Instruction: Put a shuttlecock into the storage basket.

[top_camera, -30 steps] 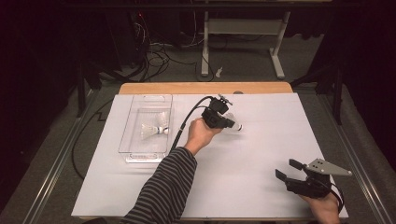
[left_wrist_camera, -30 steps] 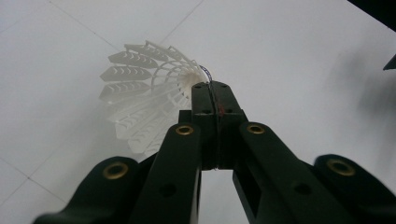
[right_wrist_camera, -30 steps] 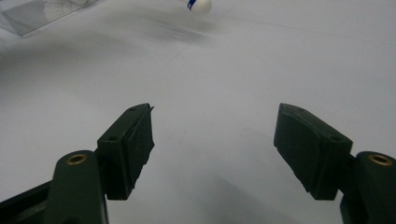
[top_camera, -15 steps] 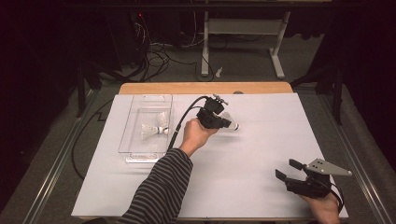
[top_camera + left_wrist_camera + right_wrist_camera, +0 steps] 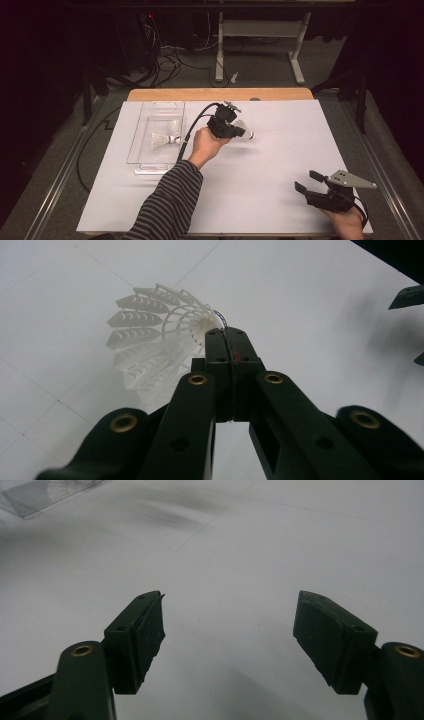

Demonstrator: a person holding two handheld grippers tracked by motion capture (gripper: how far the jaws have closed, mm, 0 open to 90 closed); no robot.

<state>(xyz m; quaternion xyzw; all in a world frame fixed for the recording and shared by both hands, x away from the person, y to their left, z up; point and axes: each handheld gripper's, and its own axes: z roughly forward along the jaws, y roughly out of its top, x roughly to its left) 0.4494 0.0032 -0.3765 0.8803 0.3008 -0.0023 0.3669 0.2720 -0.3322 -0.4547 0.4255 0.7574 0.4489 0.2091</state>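
1. The clear plastic tray (image 5: 150,131) serves as the landmark; it lies on the white sheet (image 5: 260,200) that covers the table, toward the sheet's left side in the high view.
2. The left gripper (image 5: 239,131) hangs above the sheet just to the right of the tray, held in the person's left hand (image 5: 206,145), whose striped sleeve (image 5: 167,205) comes up from the near edge.
3. Its jaws are pressed together on the edge of a white shuttlecock (image 5: 160,337); in the left gripper view the pads meet with almost no gap and pinch the shuttlecock where the skirt narrows to the cork.
4. That shuttlecock (image 5: 245,131) sticks out of the gripper on the side away from the tray, and its feathered skirt fans out to the left of the jaws in the left gripper view.
5. A second shuttlecock (image 5: 165,140) lies on its side inside the tray, near the middle of the tray floor, with its cork toward the tray's right wall.
6. The right gripper (image 5: 306,182) sits well apart from the tray, near the sheet's near right corner, in the person's right hand (image 5: 345,222).
7. Its jaws stand wide apart with nothing between them; the right gripper view shows bare white sheet between the two pads (image 5: 140,635).
8. A corner of the tray (image 5: 45,495) shows at the upper left of the right gripper view.
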